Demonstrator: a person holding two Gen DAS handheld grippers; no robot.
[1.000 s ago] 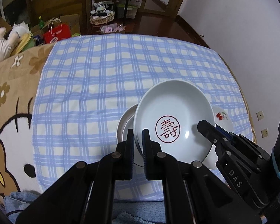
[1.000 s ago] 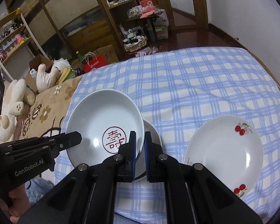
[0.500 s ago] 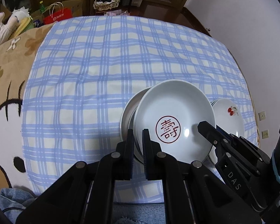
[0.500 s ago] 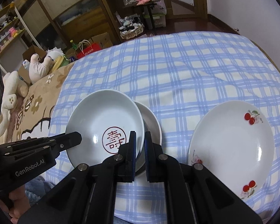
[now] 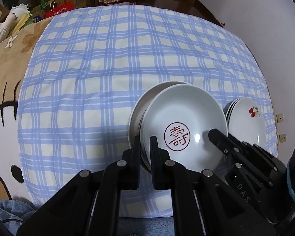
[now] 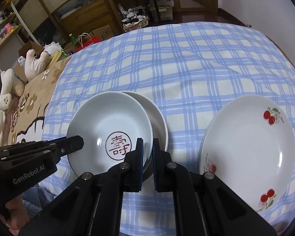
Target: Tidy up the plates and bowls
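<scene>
Both my left gripper [image 5: 145,147] and right gripper [image 6: 146,149] have jaws clamped on the stamped bowl's [image 5: 183,126] rim, hovering off-center over another bowl [image 6: 157,118], so it could slide off.

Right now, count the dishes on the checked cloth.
3 clearly: the red-seal dish held by both grippers, a plain one under it, the cherry plate rightward, possibly atop hidden others.

The plate with the seal character [image 6: 110,129] sits over a second plate [image 6: 157,122], offset so the lower one's rim shows on its far right side. To their right on the checked tablecloth [image 6: 186,59], apart from them, lies the cherry plate [image 6: 245,137], topping a stack in the left wrist view.
</scene>
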